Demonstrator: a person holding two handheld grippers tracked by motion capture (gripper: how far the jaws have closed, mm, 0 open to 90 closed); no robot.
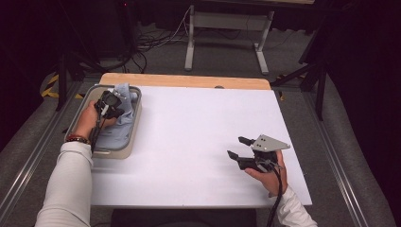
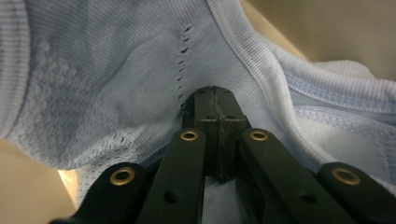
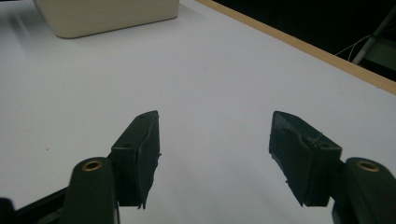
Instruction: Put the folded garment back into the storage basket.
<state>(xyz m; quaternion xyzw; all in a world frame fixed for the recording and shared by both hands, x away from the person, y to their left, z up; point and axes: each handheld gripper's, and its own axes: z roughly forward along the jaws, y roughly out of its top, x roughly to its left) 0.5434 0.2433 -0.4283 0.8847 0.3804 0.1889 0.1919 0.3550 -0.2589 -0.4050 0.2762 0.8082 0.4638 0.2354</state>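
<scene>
One pale blue knitted garment [image 1: 122, 118] lies bunched inside a beige bin [image 1: 134, 140], directly under and around the left hand-held gripper [image 1: 115, 105]. In the left gripper view the cloth [image 2: 116, 84] fills the space ahead of the jaws, and the left hand-held gripper [image 2: 215, 100] has its jaws pressed together on a fold of that fabric, near a ribbed hem running off to its right. A line of small knit holes runs up from the pinch point.

The step in hand looks like lifting the garment out of the bin. To do it well, the pinch should stay firm, since only a small fold seems caught at the very tips and thin knit can slide free. A straight upward pull would likely let the cloth clear the bin wall beside the gripper without dragging the bin across the table [image 1: 198, 127]. A slow lift would also show whether the whole piece follows or part snags on the rim.

Well apart from the garment, the right hand-held gripper [image 1: 239, 147] rests low over the bare white table, held by the person's right hand [image 1: 269, 177]. In the right gripper view its jaws are spread wide with nothing between them [image 3: 215, 149], and the bin [image 3: 107, 16] sits far ahead of it. It is free to catch a second edge once the cloth hangs clear.
</scene>
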